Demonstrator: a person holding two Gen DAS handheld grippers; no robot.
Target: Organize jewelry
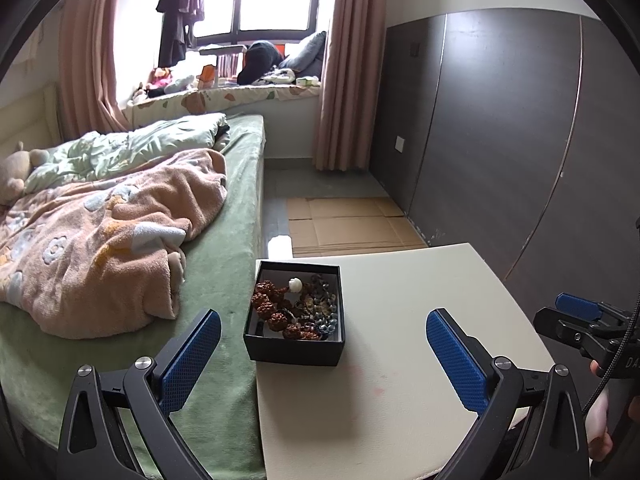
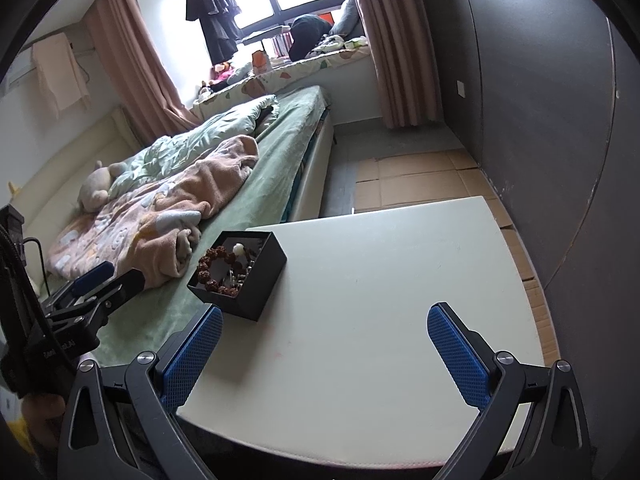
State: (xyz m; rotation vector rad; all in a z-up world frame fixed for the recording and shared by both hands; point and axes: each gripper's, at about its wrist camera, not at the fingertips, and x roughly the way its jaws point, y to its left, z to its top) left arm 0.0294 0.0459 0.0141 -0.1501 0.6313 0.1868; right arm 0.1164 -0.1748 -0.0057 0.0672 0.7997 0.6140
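Note:
A black open box (image 1: 295, 351) stands on the left edge of a cream table (image 1: 420, 320), next to the bed. It holds a brown beaded bracelet (image 1: 276, 308), a white bead (image 1: 295, 284) and silvery pieces (image 1: 326, 304). My left gripper (image 1: 323, 332) is open and empty, just short of the box. The box also shows in the right wrist view (image 2: 256, 300), with the bracelet (image 2: 212, 272) inside. My right gripper (image 2: 325, 324) is open and empty over the table, right of the box. Each gripper shows in the other's view: the right one (image 1: 580, 312), the left one (image 2: 100, 280).
A bed (image 1: 224, 280) with a green sheet and a pink blanket (image 1: 100, 240) lies left of the table. Flattened cardboard (image 1: 348, 220) covers the floor beyond the table. A dark wardrobe (image 1: 500, 140) stands on the right. A cluttered window seat (image 1: 224, 92) is at the back.

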